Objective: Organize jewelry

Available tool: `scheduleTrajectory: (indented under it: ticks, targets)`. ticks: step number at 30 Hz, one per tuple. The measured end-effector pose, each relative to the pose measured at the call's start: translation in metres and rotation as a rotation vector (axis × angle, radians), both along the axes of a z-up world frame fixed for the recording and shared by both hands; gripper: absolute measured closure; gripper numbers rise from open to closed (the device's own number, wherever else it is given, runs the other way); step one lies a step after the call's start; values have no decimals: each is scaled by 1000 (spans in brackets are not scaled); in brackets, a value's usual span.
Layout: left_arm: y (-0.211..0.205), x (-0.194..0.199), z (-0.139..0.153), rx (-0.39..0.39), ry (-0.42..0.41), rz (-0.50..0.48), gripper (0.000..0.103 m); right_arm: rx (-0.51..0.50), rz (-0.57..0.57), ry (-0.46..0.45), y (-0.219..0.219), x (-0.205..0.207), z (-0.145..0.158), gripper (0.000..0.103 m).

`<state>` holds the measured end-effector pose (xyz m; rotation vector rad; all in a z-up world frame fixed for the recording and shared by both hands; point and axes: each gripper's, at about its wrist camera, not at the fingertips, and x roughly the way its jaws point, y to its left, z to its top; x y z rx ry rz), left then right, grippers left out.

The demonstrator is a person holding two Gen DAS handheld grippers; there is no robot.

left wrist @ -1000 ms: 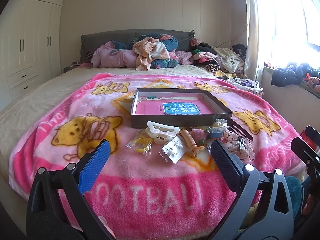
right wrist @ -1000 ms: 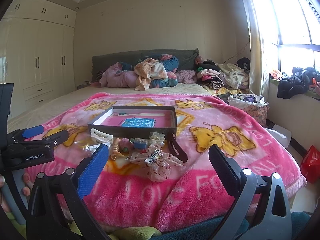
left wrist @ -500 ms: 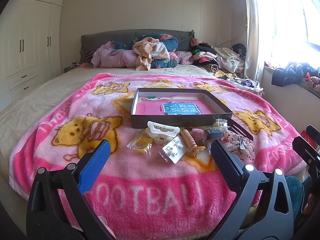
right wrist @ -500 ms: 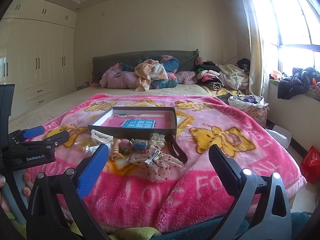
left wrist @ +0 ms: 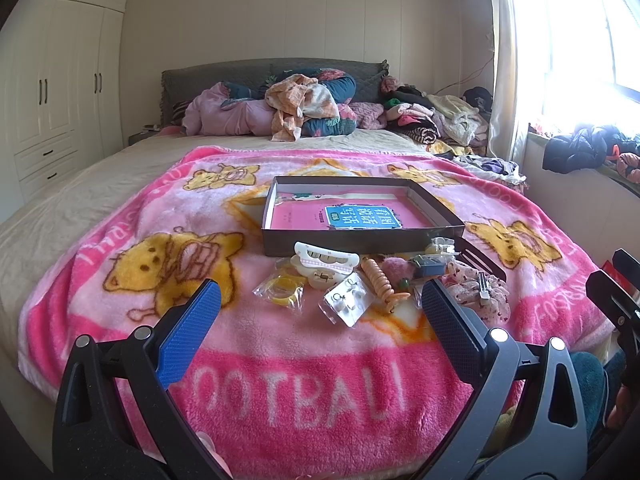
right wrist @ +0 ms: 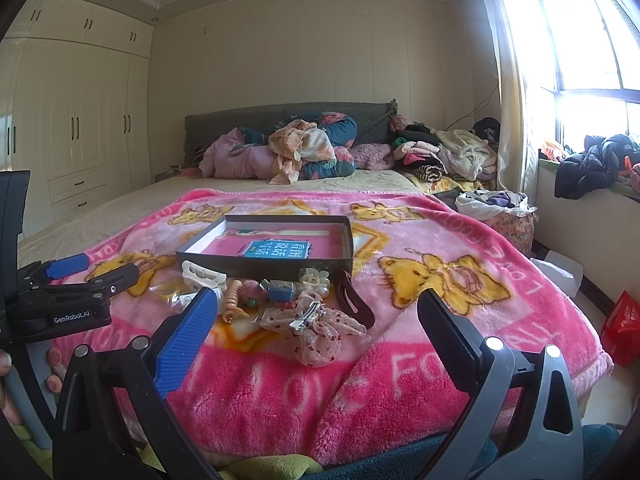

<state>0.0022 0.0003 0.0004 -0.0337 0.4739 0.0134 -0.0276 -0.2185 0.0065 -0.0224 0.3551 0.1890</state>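
You have a pink blanket (left wrist: 120,216) under everything, printed with yellow cartoon bears and white lettering on a deeper pink band. The box (left wrist: 360,242) shows dark grey walls, and the book (left wrist: 362,216) inside it is pink with a blue label carrying white characters. In front of the box you see a cream-white hair claw (left wrist: 326,258), an orange spiral tie (left wrist: 378,282), a yellow ring in a clear bag (left wrist: 282,292), a fuzzy pink ball (left wrist: 396,270) and a pale pink scrunchie (right wrist: 316,328) speckled with dark red dots. Your left gripper (left wrist: 320,316) and right gripper (right wrist: 318,324) are black, each with one blue textured pad (left wrist: 188,336).
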Motion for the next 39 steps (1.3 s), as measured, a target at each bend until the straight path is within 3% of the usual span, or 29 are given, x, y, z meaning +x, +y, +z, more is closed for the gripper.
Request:
scheduleTrajectory:
  ticks: [25, 32, 39]
  targets:
    - [18, 18, -8, -37, 44, 41, 11, -12, -17, 17, 8, 22, 3, 6]
    - [35, 33, -15, -53, 82, 82, 11, -42, 43, 56, 16, 46, 2, 6]
    - [50, 51, -22, -83, 142, 74, 11, -67, 134, 153, 25, 78, -4, 6]
